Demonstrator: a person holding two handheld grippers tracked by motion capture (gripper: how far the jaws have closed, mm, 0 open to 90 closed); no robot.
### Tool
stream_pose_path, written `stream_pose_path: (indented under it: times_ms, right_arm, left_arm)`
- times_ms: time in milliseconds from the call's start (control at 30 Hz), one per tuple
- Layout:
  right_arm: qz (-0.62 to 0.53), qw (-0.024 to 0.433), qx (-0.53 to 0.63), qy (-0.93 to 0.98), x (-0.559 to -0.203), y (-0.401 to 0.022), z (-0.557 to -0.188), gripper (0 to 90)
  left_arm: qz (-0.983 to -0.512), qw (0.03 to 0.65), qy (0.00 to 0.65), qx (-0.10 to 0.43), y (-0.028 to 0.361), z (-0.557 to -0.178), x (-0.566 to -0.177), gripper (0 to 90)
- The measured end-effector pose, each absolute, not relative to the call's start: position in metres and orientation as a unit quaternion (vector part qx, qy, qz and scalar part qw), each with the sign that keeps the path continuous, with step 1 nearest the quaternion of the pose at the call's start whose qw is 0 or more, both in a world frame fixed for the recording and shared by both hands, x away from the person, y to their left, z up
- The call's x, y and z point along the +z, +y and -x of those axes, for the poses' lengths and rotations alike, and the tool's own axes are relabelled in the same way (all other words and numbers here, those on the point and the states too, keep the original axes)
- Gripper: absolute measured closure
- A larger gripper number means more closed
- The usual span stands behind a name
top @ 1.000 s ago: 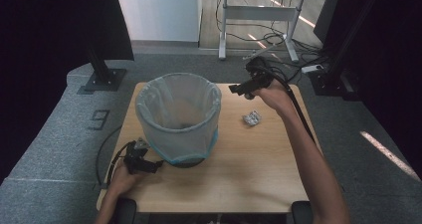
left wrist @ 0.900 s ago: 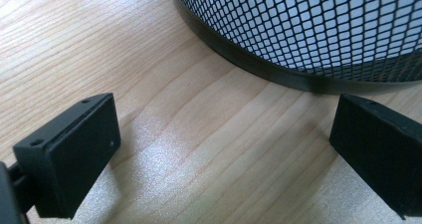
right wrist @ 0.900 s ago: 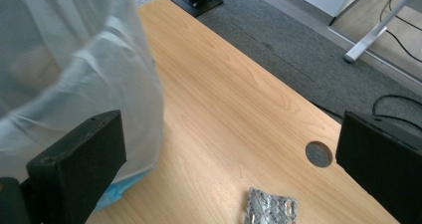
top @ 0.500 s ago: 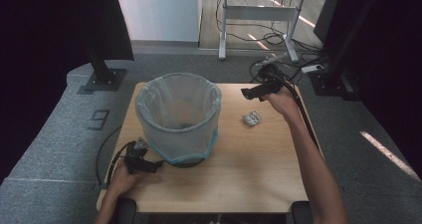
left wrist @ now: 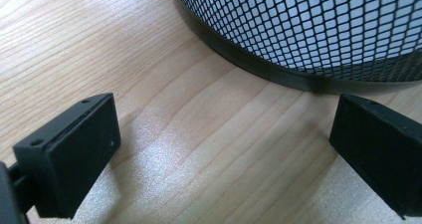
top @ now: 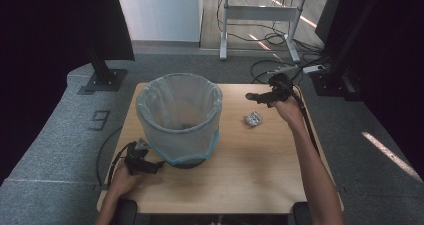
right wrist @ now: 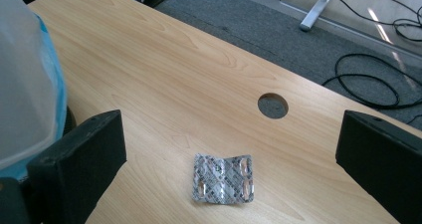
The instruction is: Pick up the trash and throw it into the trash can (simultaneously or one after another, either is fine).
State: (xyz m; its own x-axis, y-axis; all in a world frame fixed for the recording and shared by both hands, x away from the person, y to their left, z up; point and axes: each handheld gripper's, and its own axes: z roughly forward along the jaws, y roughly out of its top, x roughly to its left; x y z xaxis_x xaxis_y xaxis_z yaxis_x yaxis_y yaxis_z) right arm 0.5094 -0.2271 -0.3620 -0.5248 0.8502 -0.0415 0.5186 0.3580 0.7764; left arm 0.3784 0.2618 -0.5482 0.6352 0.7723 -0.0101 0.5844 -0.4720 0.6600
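A crumpled silver blister pack (top: 253, 119) lies on the wooden table (top: 250, 175), to the right of a black mesh waste basket (top: 180, 116) lined with a pale blue bag. My right gripper (top: 251, 97) hovers just behind the pack, open. In the right gripper view the blister pack (right wrist: 224, 179) lies low between the wide-apart jaws of the right gripper (right wrist: 229, 159), with nothing held. My left gripper (top: 154, 166) rests open on the table at the basket's near left foot. The left gripper (left wrist: 224, 149) looks at bare wood and the basket's black base ring (left wrist: 259, 67).
A round cable hole (right wrist: 272, 105) is cut in the table behind the pack. The bagged basket rim (right wrist: 25, 94) stands close on the left in the right gripper view. Cables (top: 272, 37) and a desk frame lie on the grey floor behind the table.
My right gripper has drifted a little right and down from near the basket's rim toward the blister pack. The left gripper has stayed put.
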Motion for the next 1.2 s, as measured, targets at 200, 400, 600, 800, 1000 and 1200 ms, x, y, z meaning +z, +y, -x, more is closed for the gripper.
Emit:
stream_pose_path:
  times_ms: [200, 400, 600, 800, 1000, 1200]
  right_arm:
    - [-0.436, 0.224, 0.363, 0.793, -0.379, -0.229, -0.513, 0.0]
    - [-0.441, 0.222, 0.365, 0.789, -0.398, -0.231, -0.515, 0.0]
    - [-0.447, 0.219, 0.356, 0.791, -0.417, -0.232, -0.517, 0.0]
    - [-0.457, 0.211, 0.337, 0.796, -0.440, -0.231, -0.518, 0.0]
    - [-0.465, 0.201, 0.336, 0.794, -0.462, -0.233, -0.519, 0.0]
    - [-0.468, 0.190, 0.345, 0.791, -0.482, -0.233, -0.520, 0.0]
  left_arm:
    - [-0.845, 0.321, 0.401, 0.146, 0.262, -0.378, -0.548, 0.0]
    - [-0.846, 0.321, 0.401, 0.146, 0.262, -0.378, -0.548, 0.0]
    - [-0.845, 0.321, 0.401, 0.146, 0.262, -0.378, -0.548, 0.0]
    - [-0.845, 0.321, 0.402, 0.148, 0.262, -0.378, -0.548, 0.0]
    - [-0.845, 0.321, 0.401, 0.146, 0.262, -0.378, -0.548, 0.0]
    - [-0.845, 0.321, 0.402, 0.148, 0.262, -0.378, -0.548, 0.0]
